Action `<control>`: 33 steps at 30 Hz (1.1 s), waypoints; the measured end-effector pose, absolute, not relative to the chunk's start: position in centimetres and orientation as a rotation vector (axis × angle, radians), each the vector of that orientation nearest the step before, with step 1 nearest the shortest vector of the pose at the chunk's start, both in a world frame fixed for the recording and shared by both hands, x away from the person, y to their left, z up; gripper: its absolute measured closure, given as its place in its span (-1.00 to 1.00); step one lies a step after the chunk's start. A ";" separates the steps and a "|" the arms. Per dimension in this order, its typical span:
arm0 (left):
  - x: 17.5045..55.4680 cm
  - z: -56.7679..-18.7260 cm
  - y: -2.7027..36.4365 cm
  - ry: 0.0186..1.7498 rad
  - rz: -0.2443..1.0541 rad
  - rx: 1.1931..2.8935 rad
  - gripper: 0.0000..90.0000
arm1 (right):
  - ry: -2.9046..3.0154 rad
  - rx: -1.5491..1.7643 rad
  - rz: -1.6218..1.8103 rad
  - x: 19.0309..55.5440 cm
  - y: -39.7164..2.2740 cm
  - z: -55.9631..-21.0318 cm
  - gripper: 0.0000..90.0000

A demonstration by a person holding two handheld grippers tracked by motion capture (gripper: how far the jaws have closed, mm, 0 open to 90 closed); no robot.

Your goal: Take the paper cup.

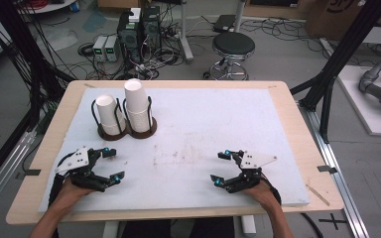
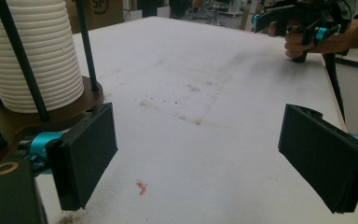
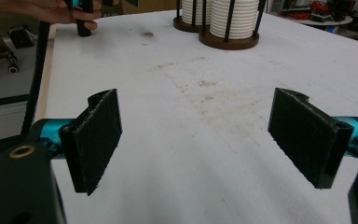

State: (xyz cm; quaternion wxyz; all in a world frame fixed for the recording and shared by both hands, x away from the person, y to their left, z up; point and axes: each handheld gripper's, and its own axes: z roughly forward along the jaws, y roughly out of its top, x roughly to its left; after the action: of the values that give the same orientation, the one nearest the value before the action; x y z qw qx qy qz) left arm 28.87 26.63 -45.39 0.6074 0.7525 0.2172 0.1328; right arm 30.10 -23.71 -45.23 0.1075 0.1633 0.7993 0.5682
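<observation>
**Two open grippers low on a white board, cup stacks at the far left**

We see two stacks of white ribbed paper cups (image 1: pixel 125 110) standing mouth-down in a pair of round dark brown wooden bases (image 1: pixel 127 132) fenced by thin black upright rods. The left stack is shorter and leans slightly left; the right one stands taller and upright. Both sit at the far left of the white foam board (image 1: pixel 203 124), which covers most of the pale wooden table (image 1: pixel 297 129).

The board carries brownish stains near its middle, and a small orange-red scrap (image 2: pixel 141 187) lies between the jaws in the left gripper view.

Near the board's front edge we find the left gripper (image 1: pixel 110 163), held in the person's left hand (image 1: pixel 72 191), jaws spread wide with nothing between them, pointing right and just in front of the cup holder. The right gripper (image 1: pixel 220 168), in the right hand (image 1: pixel 260 191), is well apart from it, jaws likewise wide and empty, pointing left.

Beyond the table, on a grey floor, we see a black round stool (image 1: pixel 233 49), computer towers (image 1: pixel 139 29) and tangled cables.
</observation>
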 end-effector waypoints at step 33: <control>30.5 -41.1 27.6 0.489 0.286 1.742 -0.75 | 2.357 0.507 1.686 30.3 -23.8 -45.2 -0.60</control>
State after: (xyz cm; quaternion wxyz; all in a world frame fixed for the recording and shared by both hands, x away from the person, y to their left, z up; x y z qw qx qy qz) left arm 30.45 27.58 -41.09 0.6092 0.7541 0.2117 0.1239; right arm 30.28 -23.79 -45.22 0.0999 0.1714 0.7972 0.5702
